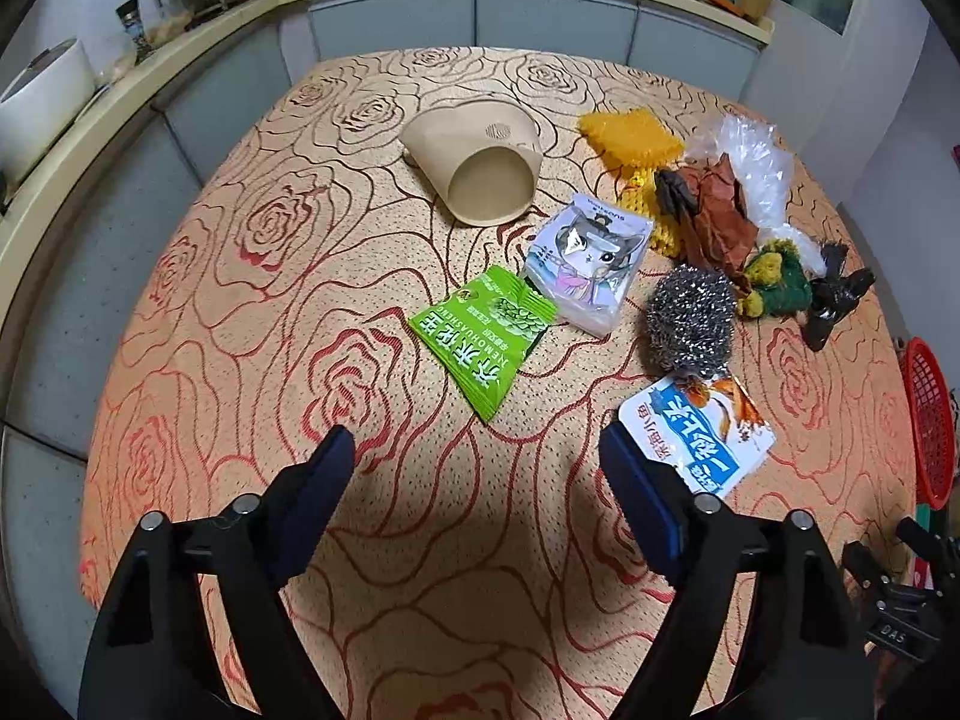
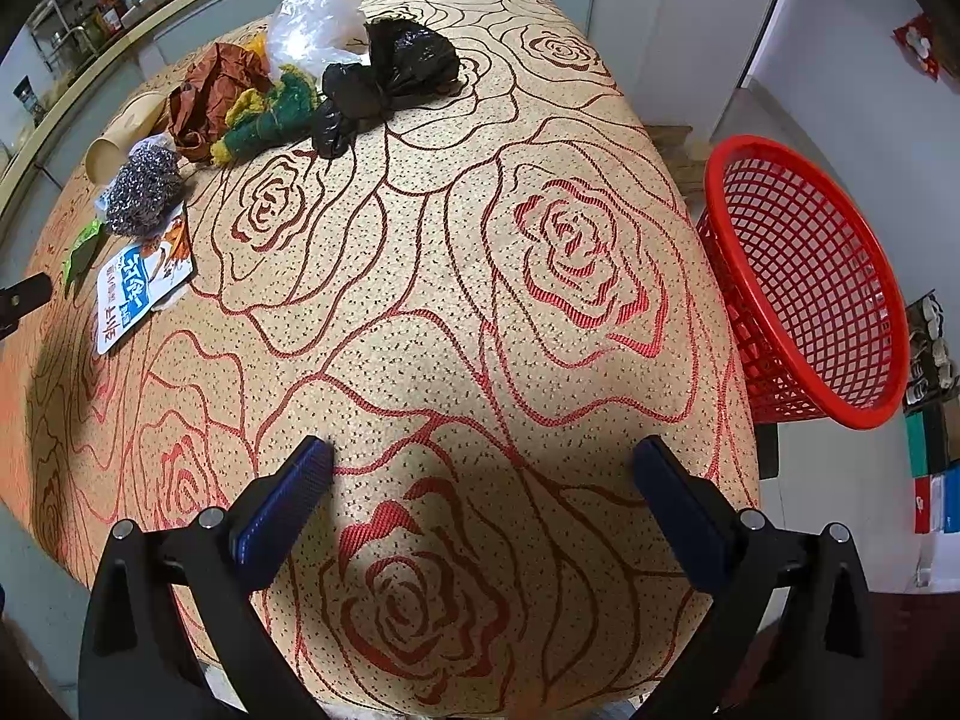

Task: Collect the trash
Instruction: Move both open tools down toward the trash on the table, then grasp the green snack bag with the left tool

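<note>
Counter (image 2: 456, 300), covered w/ tan rose-pattern cloth, carries all the trash; none collected yet by the look of it.

Red plastic mesh basket (image 2: 804, 276): off the counter edge at 3 o'clock in right wrist view, looks empty. Risk: it sits beyond and below the edge, so a light wrapper let go early could flutter short and land on the floor.

Beige paper cup (image 1: 480, 171), lying on its side at 12 o'clock in left view, mouth toward camera. Risk: round, could roll if nudged; thin wall prob. crushes under a hard pinch.

Clear crumpled plastic bag (image 1: 753, 171), brown crumpled paper (image 1: 717, 210), black crumpled bag (image 2: 384, 81), green/yellow scrubber (image 1: 774, 279): heaped together at 1–2 o'clock, touching. Risk: grabbing one drags its neighbours.

Steel-wool ball (image 1: 690, 321): overlaps top edge of blue/white snack packet (image 1: 699, 435). Risk: pulling the packet rolls the ball.

Cat-print tissue pack (image 1: 591, 264) overlaps a corner of green snack wrapper (image 1: 483, 339). Flat foils lie flush on the cloth; fingers may slide over them or pinch cloth instead.

Left gripper (image 1: 474, 450): jaws wide apart, empty, right finger just beside the blue/white packet. Right gripper (image 2: 480, 459): jaws apart, empty, over bare cloth, well apart from the trash.
</note>
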The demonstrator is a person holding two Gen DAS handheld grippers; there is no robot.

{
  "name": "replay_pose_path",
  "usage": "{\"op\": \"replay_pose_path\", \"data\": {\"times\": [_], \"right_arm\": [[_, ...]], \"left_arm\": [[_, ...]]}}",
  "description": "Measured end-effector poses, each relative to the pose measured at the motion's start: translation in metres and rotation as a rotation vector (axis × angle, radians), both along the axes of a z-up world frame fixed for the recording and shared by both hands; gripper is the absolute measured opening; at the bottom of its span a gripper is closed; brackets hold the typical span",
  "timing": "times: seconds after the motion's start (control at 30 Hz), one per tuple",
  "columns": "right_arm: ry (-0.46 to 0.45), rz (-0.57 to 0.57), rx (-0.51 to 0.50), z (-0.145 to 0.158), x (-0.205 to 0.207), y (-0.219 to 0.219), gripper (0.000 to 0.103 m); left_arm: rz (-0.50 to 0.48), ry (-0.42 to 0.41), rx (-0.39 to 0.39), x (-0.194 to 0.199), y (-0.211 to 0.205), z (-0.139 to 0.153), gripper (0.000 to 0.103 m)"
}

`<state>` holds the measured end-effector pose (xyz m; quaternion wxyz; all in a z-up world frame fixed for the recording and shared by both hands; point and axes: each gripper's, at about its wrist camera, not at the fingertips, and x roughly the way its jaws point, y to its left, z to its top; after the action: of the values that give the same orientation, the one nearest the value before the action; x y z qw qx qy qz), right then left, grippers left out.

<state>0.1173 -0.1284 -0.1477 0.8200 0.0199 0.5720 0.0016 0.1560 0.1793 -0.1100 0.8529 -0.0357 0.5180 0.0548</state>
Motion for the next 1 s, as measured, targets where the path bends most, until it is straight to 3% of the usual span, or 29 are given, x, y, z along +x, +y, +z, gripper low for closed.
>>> {"op": "replay_pose_path", "data": {"times": [0.23,0.67,1.0], "right_arm": [[0.021,0.011,0.031,0.004,-0.006,-0.002,0.097],[-0.081,-0.004,-0.009,0.040,0.004,-0.005,0.097],[-0.123,0.025,-0.023,0.050,0.018,0.013,0.097]], "left_arm": [[-0.020,-0.001,-0.020,0.018,0.004,-0.011,0.069],[-0.070,0.034,-0.003,0.045,0.004,-0.029,0.054],[-0.084,0.014,0.000,0.046,0.005,-0.030,0.049]]}}
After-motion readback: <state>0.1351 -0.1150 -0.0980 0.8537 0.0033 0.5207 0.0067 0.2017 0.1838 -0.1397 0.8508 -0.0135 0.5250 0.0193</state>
